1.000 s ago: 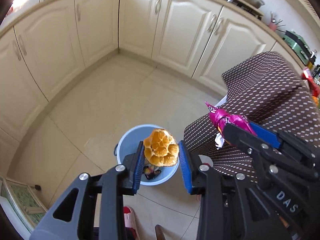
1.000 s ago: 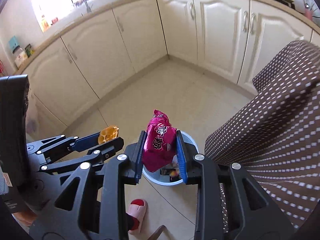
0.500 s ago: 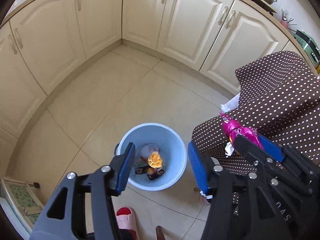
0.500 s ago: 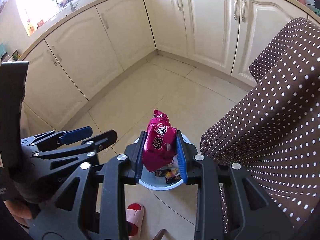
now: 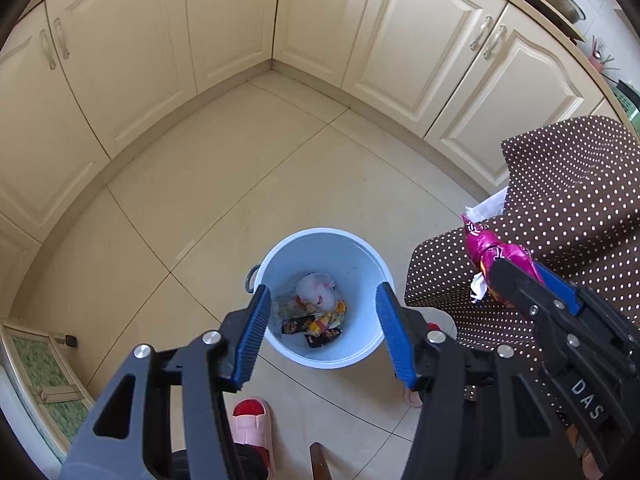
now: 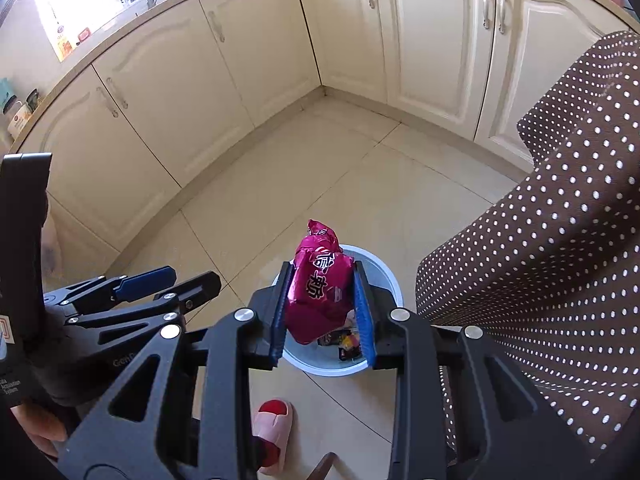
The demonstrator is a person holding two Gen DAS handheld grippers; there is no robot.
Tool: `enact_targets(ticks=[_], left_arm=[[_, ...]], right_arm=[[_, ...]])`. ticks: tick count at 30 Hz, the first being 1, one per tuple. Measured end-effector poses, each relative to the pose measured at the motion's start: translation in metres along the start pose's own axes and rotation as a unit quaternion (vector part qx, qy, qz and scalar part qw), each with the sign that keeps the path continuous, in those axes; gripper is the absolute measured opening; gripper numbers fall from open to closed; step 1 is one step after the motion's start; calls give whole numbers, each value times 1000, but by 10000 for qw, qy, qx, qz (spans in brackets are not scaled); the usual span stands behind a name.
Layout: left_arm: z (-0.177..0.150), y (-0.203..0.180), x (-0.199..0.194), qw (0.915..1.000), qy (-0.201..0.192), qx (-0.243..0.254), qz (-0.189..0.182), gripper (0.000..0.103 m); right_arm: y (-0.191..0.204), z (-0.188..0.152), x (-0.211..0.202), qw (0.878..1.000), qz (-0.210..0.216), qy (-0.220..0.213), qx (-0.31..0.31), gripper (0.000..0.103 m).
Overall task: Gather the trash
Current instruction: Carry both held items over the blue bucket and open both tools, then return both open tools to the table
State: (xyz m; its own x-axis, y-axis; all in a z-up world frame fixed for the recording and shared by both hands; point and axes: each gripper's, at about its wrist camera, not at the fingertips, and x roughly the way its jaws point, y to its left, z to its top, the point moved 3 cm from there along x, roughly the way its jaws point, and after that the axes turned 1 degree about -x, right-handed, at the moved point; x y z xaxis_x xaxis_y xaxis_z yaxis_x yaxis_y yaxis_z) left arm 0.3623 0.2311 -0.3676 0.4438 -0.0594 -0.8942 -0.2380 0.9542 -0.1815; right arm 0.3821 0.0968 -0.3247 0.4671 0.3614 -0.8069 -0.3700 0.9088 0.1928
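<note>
While right claw (image 6: pixel 323 312) grips magenta wrapper (image 6: pixel 316 296) with white Chinese characters, "DAS" on its body

Plastic, foil, cloth and tile, mostly smooth

The pale blue bin (image 5: pixel 360 256) at lower centre looks like smooth matt plastic; the pink snack bag (image 6: pixel 318 292) is crinkled, shiny foil. The right gripper (image 6: pixel 323 312) and left gripper (image 5: pixel 320 334) have matt black plastic arms with bright metal screw heads, and their pads (image 5: pixel 251 336) are blue and finely ribbed. At right, the tablecloth (image 6: pixel 560 216) is soft brown fabric with white dots. The floor (image 5: pixel 224 184) is smooth beige tile with a faint sheen. The cabinets (image 5: pixel 132 60) across the top are satin cream panels with metal handles. The slipper (image 6: pixel 272 424) looks rubbery.
</note>
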Motion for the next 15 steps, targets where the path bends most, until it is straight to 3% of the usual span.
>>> enact_targets(ticks=[6,9,15], left_arm=[[4,10,-9,9998,-109,-172,19,54],[6,14,-18,9995,-196,-239,-5,54],[7,15,-38,9989,-366,-278,-61,56]], right_arm=[[10,11,5,9999,95,-130,-27,32],[14,19,2,9995,99,-304,2,61],[15,24,-11,9988,44,-485,-55,61]])
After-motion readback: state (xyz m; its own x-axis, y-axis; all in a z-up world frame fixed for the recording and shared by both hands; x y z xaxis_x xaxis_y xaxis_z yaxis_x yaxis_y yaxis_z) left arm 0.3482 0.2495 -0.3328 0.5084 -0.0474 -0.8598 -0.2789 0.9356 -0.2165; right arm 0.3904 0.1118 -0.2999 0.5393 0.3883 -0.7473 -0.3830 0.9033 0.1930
